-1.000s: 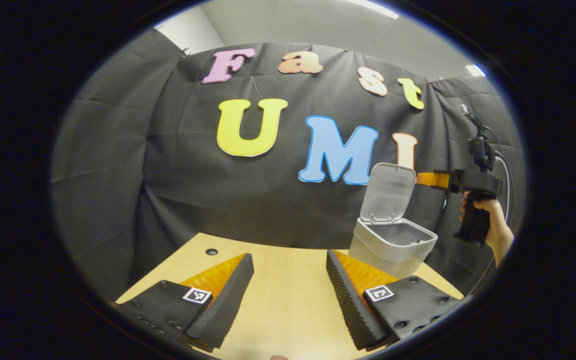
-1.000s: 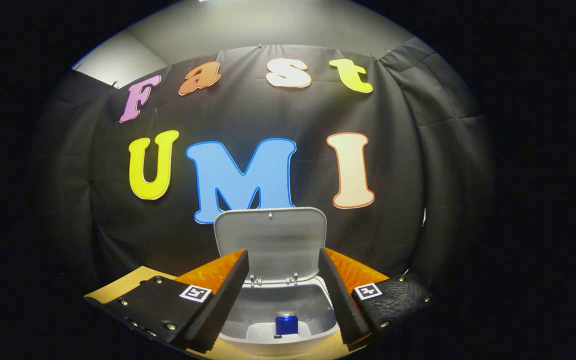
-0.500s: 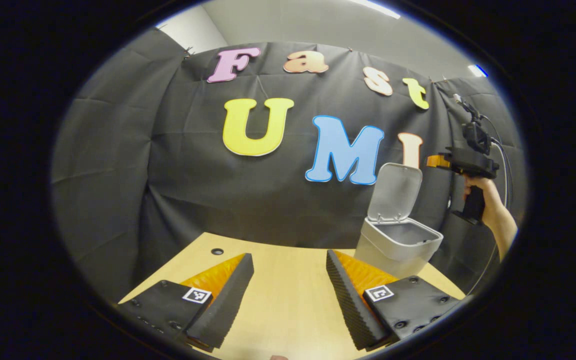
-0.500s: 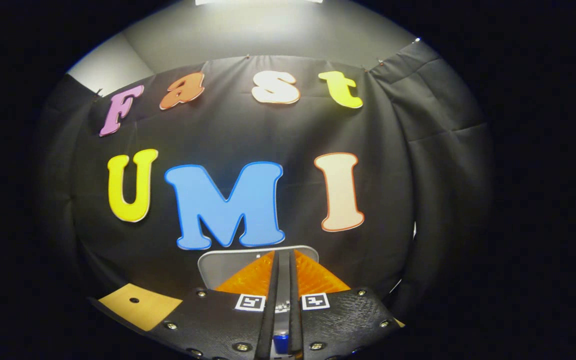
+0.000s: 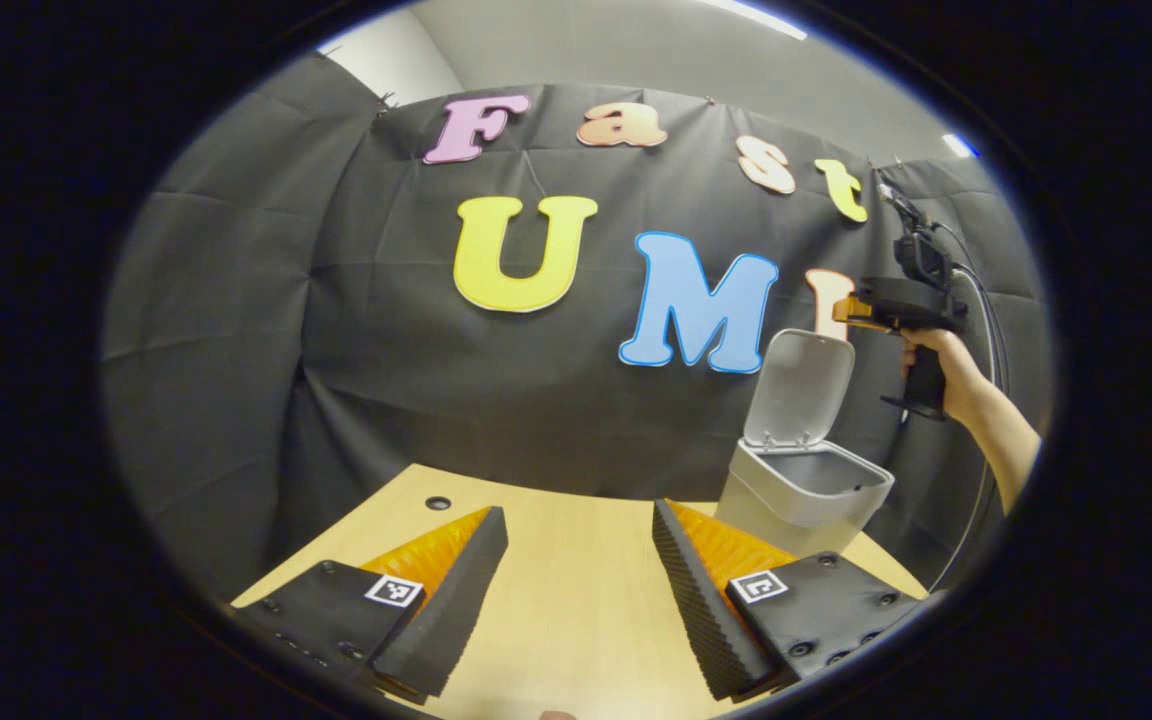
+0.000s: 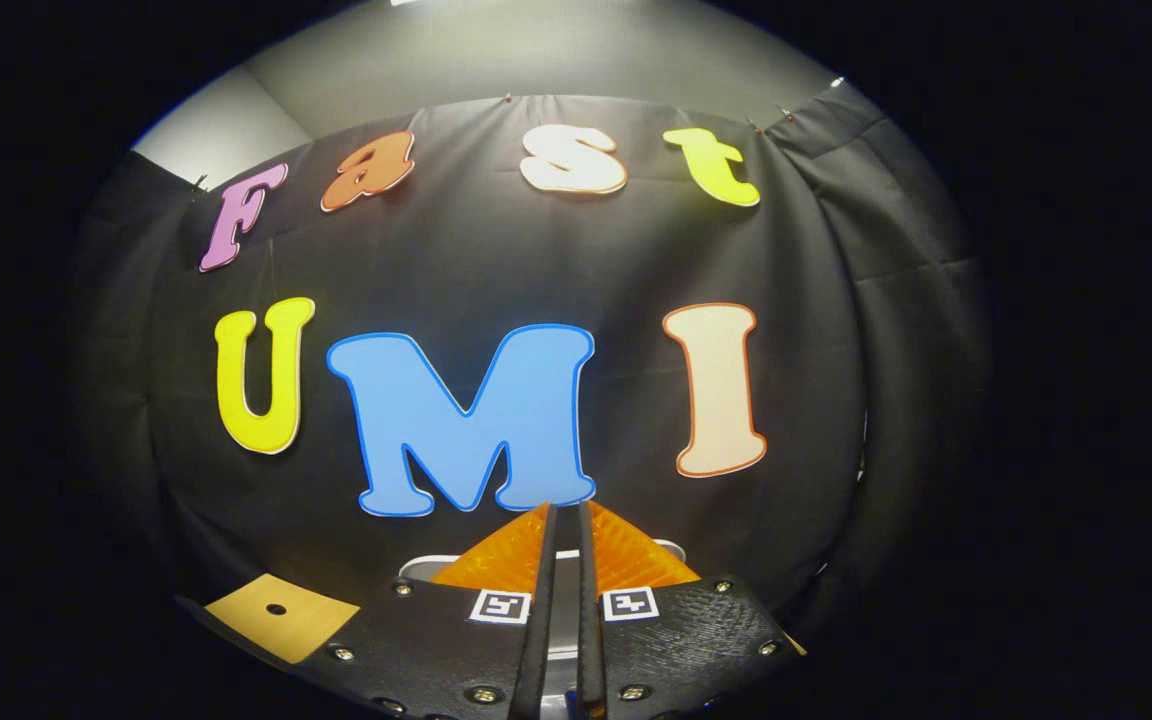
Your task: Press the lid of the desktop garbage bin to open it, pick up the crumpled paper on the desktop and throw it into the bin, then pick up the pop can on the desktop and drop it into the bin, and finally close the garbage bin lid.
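The grey desktop bin [image 5: 798, 500] stands on the right of the wooden table [image 5: 556, 620], its lid [image 5: 802, 385] hinged up and upright. My left gripper [image 5: 576, 575] hovers low over the table, open, nothing between its fingers. A hand [image 5: 936, 365] holds my right gripper [image 5: 851, 310] just above the lid's top edge. In the right gripper view, my right gripper [image 6: 564, 515] is shut on nothing, and the lid's top rim [image 6: 421, 566] shows just below it. The bin's inside is hidden there.
The black cloth wall hangs close behind the bin. A small round hole [image 5: 438, 503] sits near the table's far left edge, and a corner of the table [image 6: 271, 615] shows at lower left in the right gripper view. A cable [image 5: 986, 300] trails from the right gripper.
My right gripper shut, then rose from over the bin's opening to the lid's top edge; the blue can inside dropped out of sight. My left gripper stayed open and nearly still.
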Demonstrator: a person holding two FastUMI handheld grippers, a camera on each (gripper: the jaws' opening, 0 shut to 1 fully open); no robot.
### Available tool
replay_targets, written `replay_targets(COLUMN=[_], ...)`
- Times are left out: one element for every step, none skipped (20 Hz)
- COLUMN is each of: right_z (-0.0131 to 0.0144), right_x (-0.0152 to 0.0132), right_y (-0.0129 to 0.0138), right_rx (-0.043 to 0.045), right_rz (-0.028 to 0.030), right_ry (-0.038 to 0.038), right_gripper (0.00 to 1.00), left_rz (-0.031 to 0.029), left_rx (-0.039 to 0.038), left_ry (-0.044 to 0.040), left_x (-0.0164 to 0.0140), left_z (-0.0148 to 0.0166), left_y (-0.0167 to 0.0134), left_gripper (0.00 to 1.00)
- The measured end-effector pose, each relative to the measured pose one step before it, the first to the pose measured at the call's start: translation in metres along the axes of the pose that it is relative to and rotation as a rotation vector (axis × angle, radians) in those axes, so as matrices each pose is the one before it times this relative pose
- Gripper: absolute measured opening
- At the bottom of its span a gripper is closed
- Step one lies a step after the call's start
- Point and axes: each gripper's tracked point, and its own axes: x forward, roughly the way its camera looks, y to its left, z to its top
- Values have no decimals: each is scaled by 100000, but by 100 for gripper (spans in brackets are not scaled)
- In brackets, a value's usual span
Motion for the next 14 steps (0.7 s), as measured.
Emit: replay_targets(right_z=[-40, -136, -227, -99, -90, -9, -109, -84, -242, -142, 6, 19, -199, -129], right_x=[530, 589, 346, 626, 257, 276, 256, 106, 142, 70, 27, 87, 194, 36], right_y=[486, 460, 401, 510, 323, 93, 239, 200, 55, -9, 97, 25, 125, 106], right_rx=[-1234, -1153, -698, -213, -672, -1181, -1559, -1865, -1719, -1474, -1308, -764, -316, 70], right_rz=[851, 943, 1201, 1537, 1342, 355, 1266, 535, 293, -268, 18, -468, 289, 395], right_ry=[-88, 759, 899, 680, 962, 768, 612, 818, 581, 370, 356, 344, 215, 651], right_gripper=[12, 12, 12, 12, 22, 31, 44, 54, 63, 65, 79, 74, 76, 79], left_rz=[378, 237, 332, 310, 273, 177, 120, 100, -74, 61, 30, 40, 64, -33], left_rx=[-27, -54, 10, -46, -184, -304, -373, -399, -380, -352, -232, -100, -8, 48], left_ry=[47, 135, 196, 131, 199, 171, 136, 163, 53, 99, 144, 167, -6, 84], left_x=[152, 70, -179, 23, 125, 29, -46, 2, 40, 54, 70, -34, 9, 6], left_z=[-40, 110, -46, -35, 51, -31, 96, -128, -52, 27, -55, -20, -14, -3], left_y=[36, -1, 102, 111, 62, 59, 53, 93, 43, 77, 17, 39, 15, -59], left_gripper=[96, 96, 96, 96, 96, 96, 96, 96, 96, 96, 96, 96, 96, 96])
